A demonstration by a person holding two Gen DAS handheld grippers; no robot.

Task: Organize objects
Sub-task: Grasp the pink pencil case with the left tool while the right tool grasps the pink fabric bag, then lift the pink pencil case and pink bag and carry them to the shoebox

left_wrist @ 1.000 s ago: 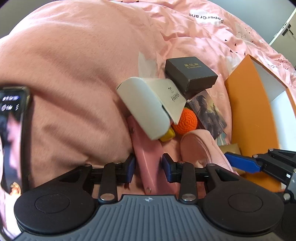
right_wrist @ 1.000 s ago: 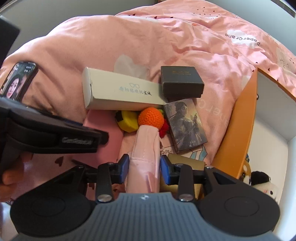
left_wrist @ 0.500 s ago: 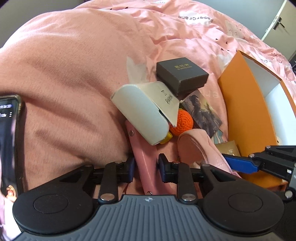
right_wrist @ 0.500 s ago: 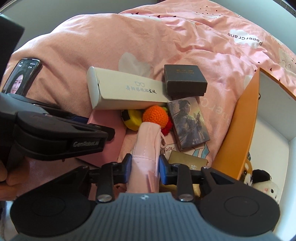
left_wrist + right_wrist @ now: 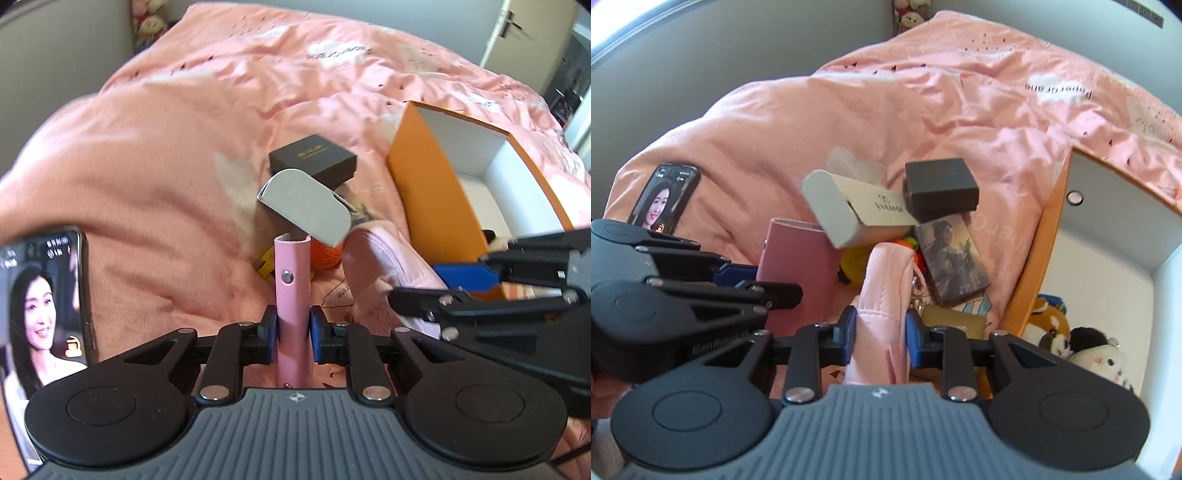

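A: Gripping w/ both now. Left gripper has its jaws closing on the pink case, blue pads pressed on both sides of it. Right gripper is closing too, pads squeezing the pale pink pouch.

B: Which way does the case point?

A: Long axis runs straight out from the left jaws, away from the camera, far end up toward the white glasses box. In the right wrist view it shows its broad flat face, standing roughly upright just left of the pouch.

B: And the pouch?

A: Long axis also runs fwd from the right jaws, far end curling by the orange crochet ball and the yellow toy.

B: Glasses box?

A: Tilted, one end resting atop the case, other end toward the dark square box. Picture card lies flat beside the pouch.

B: Rest?

A: Orange storage box to the right, open, plush toys inside. Phone lies on the pink duvet, well to the left.
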